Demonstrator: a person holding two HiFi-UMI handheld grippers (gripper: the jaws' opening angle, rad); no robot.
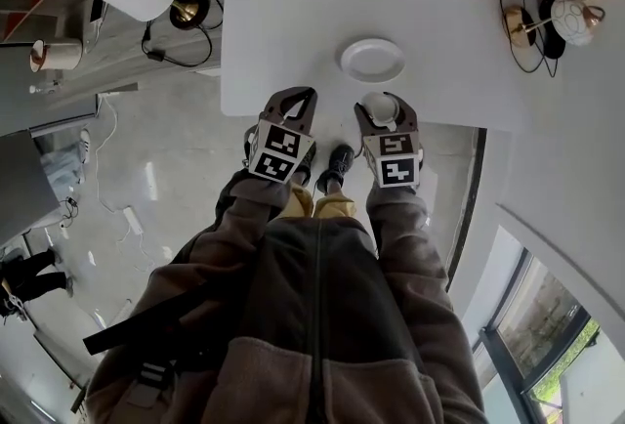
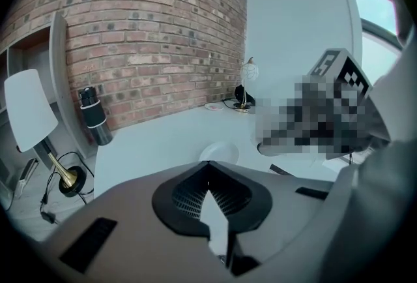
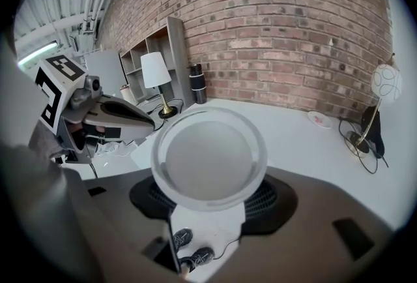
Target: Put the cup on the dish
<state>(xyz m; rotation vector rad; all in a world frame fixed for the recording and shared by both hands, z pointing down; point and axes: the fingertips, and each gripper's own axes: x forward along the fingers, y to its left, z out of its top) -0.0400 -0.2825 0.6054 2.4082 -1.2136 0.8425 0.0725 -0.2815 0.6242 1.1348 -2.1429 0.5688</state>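
The right tool (image 1: 381, 111) grips the cup (image 3: 210, 158) across its wall, a sound hold since it looks light, stiff, slick and breakable, with the dish (image 1: 372, 60) just ahead of it, while the left tool (image 2: 208, 164) is closed and empty

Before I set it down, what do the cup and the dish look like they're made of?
Cup: probably glazed ceramic, opaque white with a thick rounded rim and soft sheen; plastic can't be ruled out. Dish: likely glazed white ceramic too, smooth with a raised rim and faint highlights.
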